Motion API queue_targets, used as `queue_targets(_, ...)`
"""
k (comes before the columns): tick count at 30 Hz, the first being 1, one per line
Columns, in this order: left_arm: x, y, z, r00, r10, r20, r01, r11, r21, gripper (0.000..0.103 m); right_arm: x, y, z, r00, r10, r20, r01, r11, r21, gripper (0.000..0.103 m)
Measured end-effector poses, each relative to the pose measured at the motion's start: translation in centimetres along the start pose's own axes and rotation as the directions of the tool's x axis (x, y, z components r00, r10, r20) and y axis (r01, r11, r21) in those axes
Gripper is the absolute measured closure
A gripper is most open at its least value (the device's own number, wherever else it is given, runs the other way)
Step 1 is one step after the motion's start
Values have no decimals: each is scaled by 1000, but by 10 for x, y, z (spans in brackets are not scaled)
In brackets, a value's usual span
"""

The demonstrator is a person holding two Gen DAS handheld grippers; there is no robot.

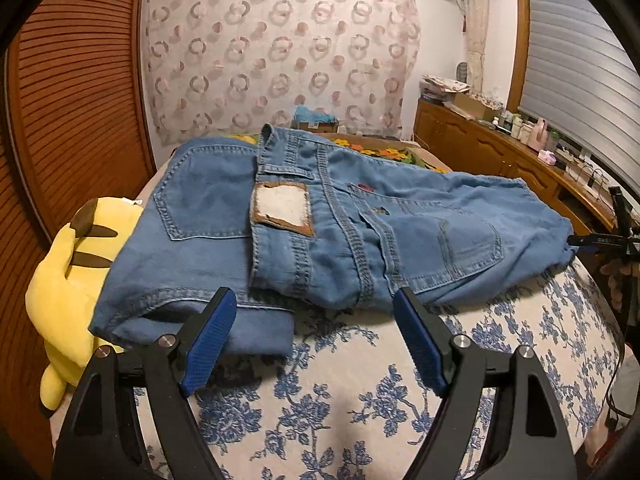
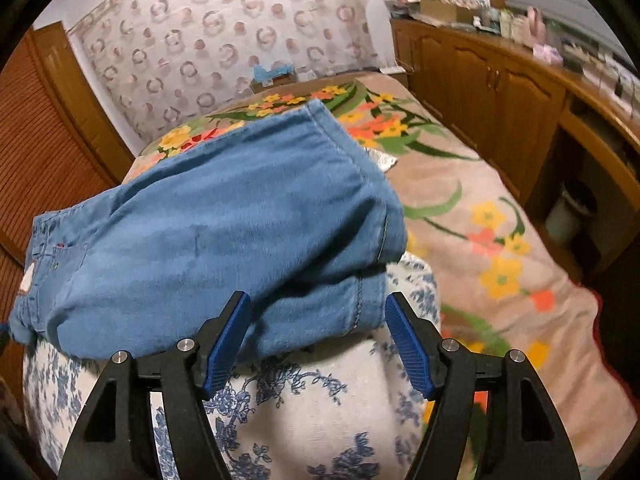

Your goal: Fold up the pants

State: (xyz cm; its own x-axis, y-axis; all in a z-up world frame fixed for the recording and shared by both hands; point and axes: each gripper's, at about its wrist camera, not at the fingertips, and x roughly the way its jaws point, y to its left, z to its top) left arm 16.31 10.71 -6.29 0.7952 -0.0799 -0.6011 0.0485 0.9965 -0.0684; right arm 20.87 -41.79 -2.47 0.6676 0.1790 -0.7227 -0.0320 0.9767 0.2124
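Blue denim pants (image 1: 320,232) lie folded in layers on a white quilt with blue flowers (image 1: 360,392); the waistband with its white patch faces up. My left gripper (image 1: 314,298) hovers open at the pants' near edge, nothing between its blue pads (image 1: 208,344). In the right wrist view the folded leg end of the pants (image 2: 224,232) bulges over the quilt (image 2: 312,400). My right gripper (image 2: 318,300) stands open just in front of it. The near fold of the denim lies between its fingers, and the pads (image 2: 412,352) do not press on it.
A yellow plush toy (image 1: 68,280) lies partly under the pants at the left. A flowered blanket (image 2: 480,220) covers the bed beyond. A wooden louvred door (image 1: 72,100) stands left, a cluttered wooden cabinet (image 1: 500,148) right, and a black stand (image 1: 616,236) by the bed's right edge.
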Motion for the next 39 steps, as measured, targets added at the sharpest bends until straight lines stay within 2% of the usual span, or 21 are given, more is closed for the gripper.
queue_targets(4, 0, -5, -1, 1000, -6, -4, 6, 1000, 14, 21, 5, -7, 9, 1000, 19, -15, -19, 999, 50, 32)
queue_targets(9, 2, -7, -2, 1000, -10, -8, 10, 1000, 10, 21, 8, -8, 14, 999, 42, 17, -44, 992, 121, 31)
queue_targets(11, 3, -8, -2, 1000, -7, -8, 7, 1000, 11, 21, 8, -6, 14, 996, 78, 45, -83, 989, 126, 32)
queue_targets(14, 4, -7, -3, 1000, -9, -8, 9, 1000, 7, 21, 7, 0, 10, 995, 67, 67, -74, 992, 105, 32)
queue_targets(17, 4, -6, -3, 1000, -8, -13, 8, 1000, 4, 21, 14, 3, 7, 993, 93, 72, -101, 990, 103, 32)
queue_targets(22, 7, -1, -2, 1000, 6, -19, -6, 1000, -1, 21, 28, 10, 3, 999, 6, 42, -8, 998, 56, 32)
queue_targets(26, 9, 10, 0, 1000, 5, -21, -5, 1000, -17, 21, 34, 16, -3, 996, -65, 54, 67, 998, -19, 32)
queue_targets(31, 16, 22, 5, 999, 24, -37, -25, 1000, -16, 22, 38, 20, -7, 992, -106, 63, 110, 992, -63, 32)
queue_targets(35, 25, 25, 11, 998, 24, -51, -24, 1000, -2, 32, 42, 25, -8, 990, -130, 58, 135, 988, -81, 31)
queue_targets(39, 38, 22, 17, 997, -4, -76, 4, 1000, 2, 48, 35, 35, -4, 989, -135, 58, 139, 986, -88, 31)
